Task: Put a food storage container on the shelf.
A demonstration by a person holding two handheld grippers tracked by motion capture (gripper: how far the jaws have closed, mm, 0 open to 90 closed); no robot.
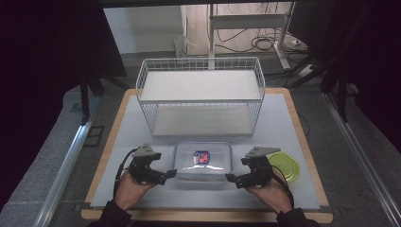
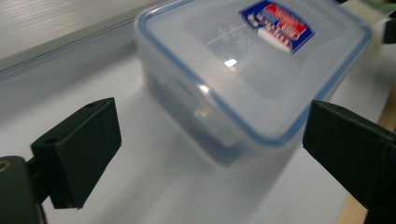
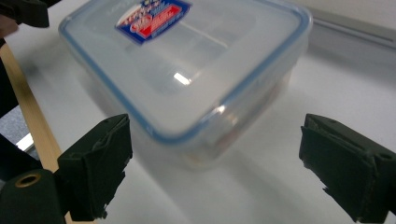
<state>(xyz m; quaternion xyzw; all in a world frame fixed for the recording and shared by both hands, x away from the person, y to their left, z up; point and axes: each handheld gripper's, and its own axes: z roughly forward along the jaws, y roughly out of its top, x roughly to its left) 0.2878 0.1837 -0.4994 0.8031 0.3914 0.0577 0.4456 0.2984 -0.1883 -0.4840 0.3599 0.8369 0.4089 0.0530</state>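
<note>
- Near edge of the desk (image 1: 118, 156): the person's two hands come in from below, one gripper each, flanking a clear plastic container.
- left gripper (image 1: 171, 174): jaws wide apart, nothing between them, tips aimed at the container's near-left corner, just beside it but not pressing; in the left gripper view both pads stand off the box with bare desk under them.
- right gripper (image 1: 230, 178): jaws also spread wide and empty, tips just beside the near-right corner; in the right gripper view the corner sits ahead of the gap, not in it.
- container (image 1: 202, 164): sits flat on the desk, centre of the near half, blue-rimmed lid (image 2: 261, 60) on and looking seated, red-blue label on top. Can't tell if the side clips are latched.
- green lid (image 1: 287, 166): lies flat near the desk's right edge, behind the right gripper, untouched.
- wire basket rack (image 1: 201, 97): stands at the far half of the desk, both shelves bare.
- Progress, my read: early stage. No grip made and nothing lifted. Container is off the rack. Left to do: close in on the box from both sides, then whatever follows, likely open it or lift it toward the rack.
</note>
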